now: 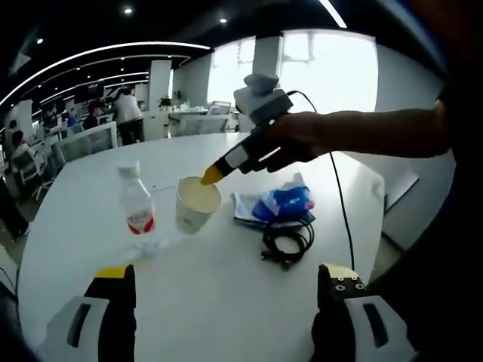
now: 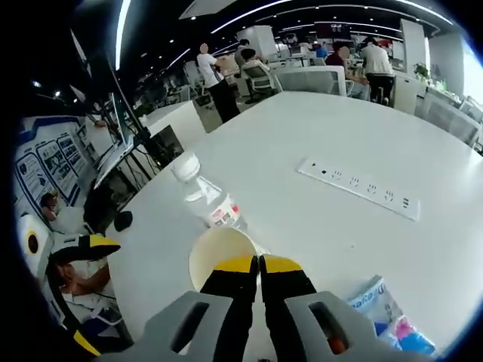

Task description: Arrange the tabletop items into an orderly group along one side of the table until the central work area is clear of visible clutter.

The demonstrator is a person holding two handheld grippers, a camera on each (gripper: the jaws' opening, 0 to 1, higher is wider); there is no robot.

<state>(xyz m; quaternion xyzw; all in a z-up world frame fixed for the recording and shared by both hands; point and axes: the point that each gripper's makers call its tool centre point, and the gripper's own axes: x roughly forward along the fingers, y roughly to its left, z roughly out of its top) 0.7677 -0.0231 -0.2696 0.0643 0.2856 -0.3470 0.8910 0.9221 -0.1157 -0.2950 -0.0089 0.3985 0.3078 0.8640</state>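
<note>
White round table mid-frame, open office behind. Right gripper pinched onto paper cup rim; left gripper wide, empty.

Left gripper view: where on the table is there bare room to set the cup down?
The widest bare patch is the near tabletop, between the left gripper and the row of items. More lies beyond the water bottle. It is crowded in the middle: paper cup, blue packet and black cable, with the right gripper at the cup's rim.
</note>
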